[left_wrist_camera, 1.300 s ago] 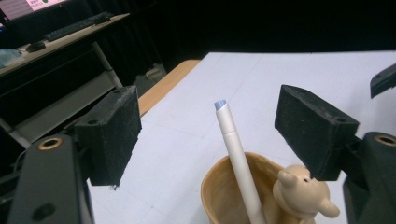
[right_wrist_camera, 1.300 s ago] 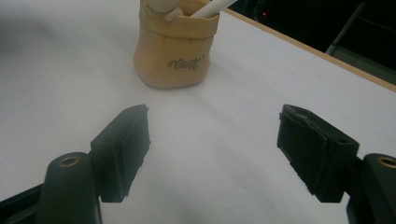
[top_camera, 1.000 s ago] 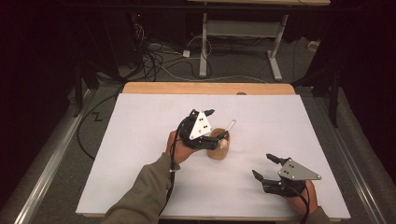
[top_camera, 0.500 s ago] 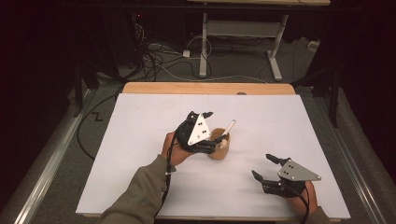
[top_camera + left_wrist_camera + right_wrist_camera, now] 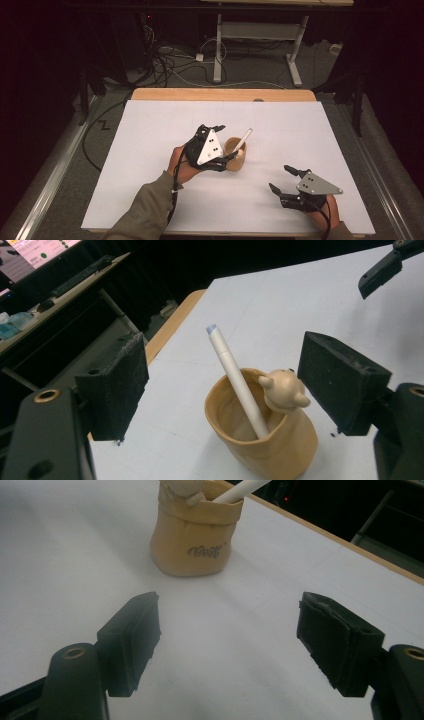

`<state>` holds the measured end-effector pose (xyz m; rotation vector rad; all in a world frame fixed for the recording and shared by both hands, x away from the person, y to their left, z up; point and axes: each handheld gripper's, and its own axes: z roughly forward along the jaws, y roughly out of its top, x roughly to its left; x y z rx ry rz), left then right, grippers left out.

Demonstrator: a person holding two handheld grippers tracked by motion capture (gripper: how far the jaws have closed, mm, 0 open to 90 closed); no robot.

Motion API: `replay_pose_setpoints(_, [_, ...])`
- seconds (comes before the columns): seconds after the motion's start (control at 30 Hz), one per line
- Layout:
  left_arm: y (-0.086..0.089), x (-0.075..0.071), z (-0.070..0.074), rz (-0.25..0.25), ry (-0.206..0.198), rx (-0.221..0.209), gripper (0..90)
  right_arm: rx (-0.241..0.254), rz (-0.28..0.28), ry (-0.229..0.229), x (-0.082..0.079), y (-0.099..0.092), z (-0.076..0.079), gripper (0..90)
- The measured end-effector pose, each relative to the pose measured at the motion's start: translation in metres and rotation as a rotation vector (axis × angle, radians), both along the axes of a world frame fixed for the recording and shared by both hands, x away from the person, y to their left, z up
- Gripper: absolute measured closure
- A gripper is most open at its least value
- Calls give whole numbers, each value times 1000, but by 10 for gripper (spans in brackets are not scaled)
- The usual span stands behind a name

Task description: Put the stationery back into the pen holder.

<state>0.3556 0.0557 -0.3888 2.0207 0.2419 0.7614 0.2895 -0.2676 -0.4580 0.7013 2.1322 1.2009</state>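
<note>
Pen [image 5: 235, 380] leans in tan cup [image 5: 260, 440]; left gripper [image 5: 220, 390], jaws wide and empty, seemingly should centre before closing gently.

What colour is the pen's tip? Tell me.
Pale blue-grey, on a white pen standing in the tan cup; the left gripper view shows it best.

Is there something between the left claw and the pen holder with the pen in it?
No, nothing visible. The left claw is open, one pad on each side of the tan pen holder, apart from it. The white pen leans inside.
</note>
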Motion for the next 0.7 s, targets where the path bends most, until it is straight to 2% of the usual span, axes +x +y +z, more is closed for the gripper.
replay_pose_setpoints(0.7, [20,-16,-15,13,-8,38,194,-14,21,-10,-2,3,0,260])
